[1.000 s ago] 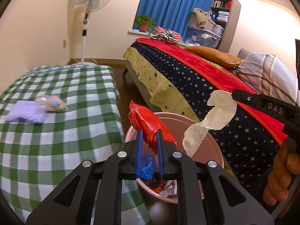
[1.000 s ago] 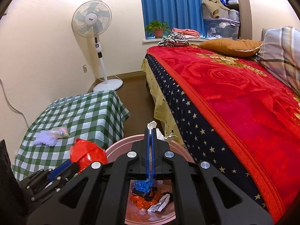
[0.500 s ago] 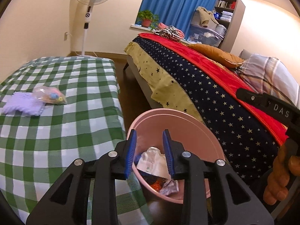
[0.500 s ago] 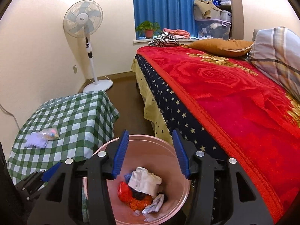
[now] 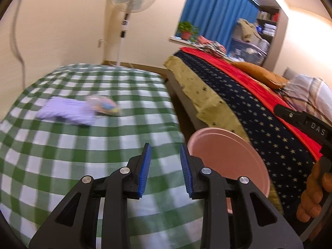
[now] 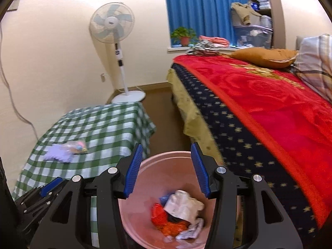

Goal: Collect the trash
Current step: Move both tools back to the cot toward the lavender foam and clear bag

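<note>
The left gripper (image 5: 165, 167) hangs over the green-checked tabletop (image 5: 62, 155) with its blue-padded jaws apart and nothing between them; beneath the gap lies only the checked cloth. Just to its right stands the pink trash bin (image 5: 226, 161), seen from this side as a rim and bare inner wall. The right gripper (image 6: 167, 167) sits directly above that bin with its jaws spread wide and empty, framing the opening. In the bottom of the bin lie the collected pieces: a crumpled white paper wad (image 6: 182, 205), a red wrapper (image 6: 158, 213) beside it, an orange scrap and a bit of blue underneath. Farther back on the tabletop, well apart from both grippers, rest a lilac cloth (image 5: 68, 113) and, touching its right end, a clear plastic bag with colourful contents (image 5: 103, 105), blurred in the left view. A hand (image 5: 315, 193) grips the right tool's handle at the frame's edge, beside the bed with its red blanket (image 6: 269, 103).
</note>
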Action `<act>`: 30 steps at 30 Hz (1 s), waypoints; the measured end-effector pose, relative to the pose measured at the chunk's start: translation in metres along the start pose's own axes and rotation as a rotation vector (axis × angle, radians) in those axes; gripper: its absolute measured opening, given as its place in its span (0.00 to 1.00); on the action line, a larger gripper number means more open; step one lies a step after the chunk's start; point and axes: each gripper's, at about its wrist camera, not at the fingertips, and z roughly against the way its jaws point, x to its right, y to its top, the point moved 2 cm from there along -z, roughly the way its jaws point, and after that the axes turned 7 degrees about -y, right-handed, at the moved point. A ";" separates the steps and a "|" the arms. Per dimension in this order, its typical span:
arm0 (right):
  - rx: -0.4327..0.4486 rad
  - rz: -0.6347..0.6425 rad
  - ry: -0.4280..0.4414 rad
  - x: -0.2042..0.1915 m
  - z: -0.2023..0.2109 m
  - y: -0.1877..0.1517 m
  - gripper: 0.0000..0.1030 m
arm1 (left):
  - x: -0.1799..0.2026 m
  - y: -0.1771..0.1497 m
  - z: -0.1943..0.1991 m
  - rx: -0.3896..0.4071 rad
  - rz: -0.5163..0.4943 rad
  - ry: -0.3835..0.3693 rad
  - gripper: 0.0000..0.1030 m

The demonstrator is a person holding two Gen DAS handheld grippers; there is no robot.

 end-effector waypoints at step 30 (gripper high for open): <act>-0.211 0.034 0.403 -0.170 -0.137 -0.029 0.22 | -0.152 0.030 -0.022 0.096 0.310 0.227 0.28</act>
